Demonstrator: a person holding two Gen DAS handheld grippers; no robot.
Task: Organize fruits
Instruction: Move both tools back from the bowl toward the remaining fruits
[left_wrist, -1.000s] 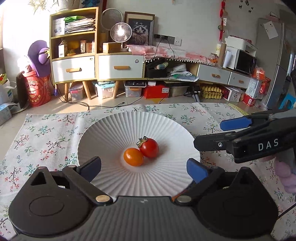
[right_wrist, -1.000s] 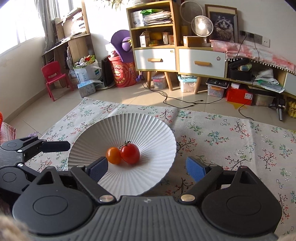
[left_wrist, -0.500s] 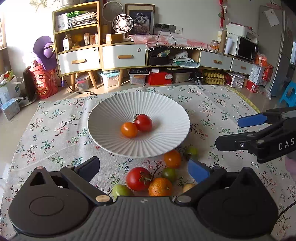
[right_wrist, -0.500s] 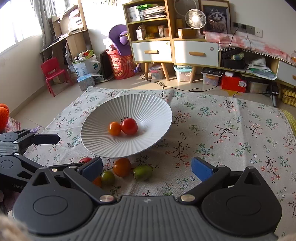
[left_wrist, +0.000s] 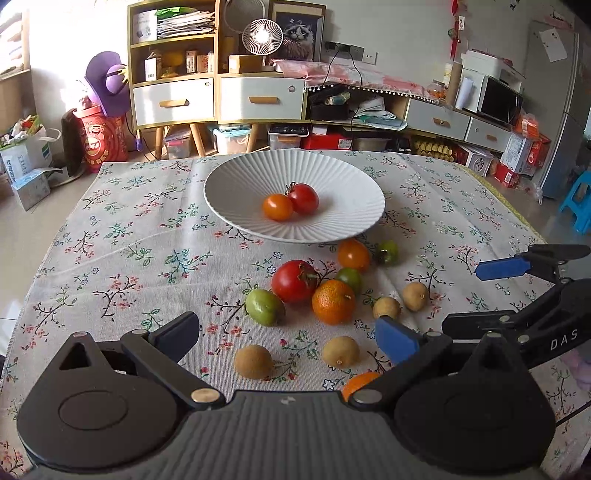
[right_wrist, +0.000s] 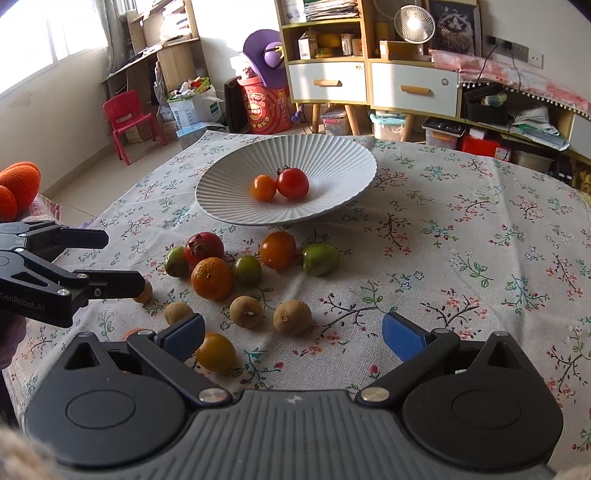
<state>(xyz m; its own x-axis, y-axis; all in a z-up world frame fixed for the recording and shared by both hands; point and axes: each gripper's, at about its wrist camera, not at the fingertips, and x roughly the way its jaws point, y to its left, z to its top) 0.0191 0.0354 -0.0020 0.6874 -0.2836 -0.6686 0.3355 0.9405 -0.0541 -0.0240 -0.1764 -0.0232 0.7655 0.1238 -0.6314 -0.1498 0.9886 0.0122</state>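
Both grippers, left (left_wrist: 288, 338) and right (right_wrist: 293, 332), stand wide open and empty; the right's jaws have just been opening. Beyond them loose fruit lies on the floral cloth (left_wrist: 147, 229) just before the ribbed white plate (left_wrist: 354, 184): longans (right_wrist: 291, 316), a mandarin (left_wrist: 333, 301), tomatoes (left_wrist: 294, 280). Two tomatoes (left_wrist: 290, 202) sit on the plate.

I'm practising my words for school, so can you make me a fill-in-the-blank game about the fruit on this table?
1. The white plate holds ____ tomatoes.
2. The tablecloth is printed with small ____.
3. Beside the big red tomato lies an orange-coloured ____.
4. The jaws of the left gripper and the right gripper hold ____.

Missing words: two; flowers; mandarin; nothing
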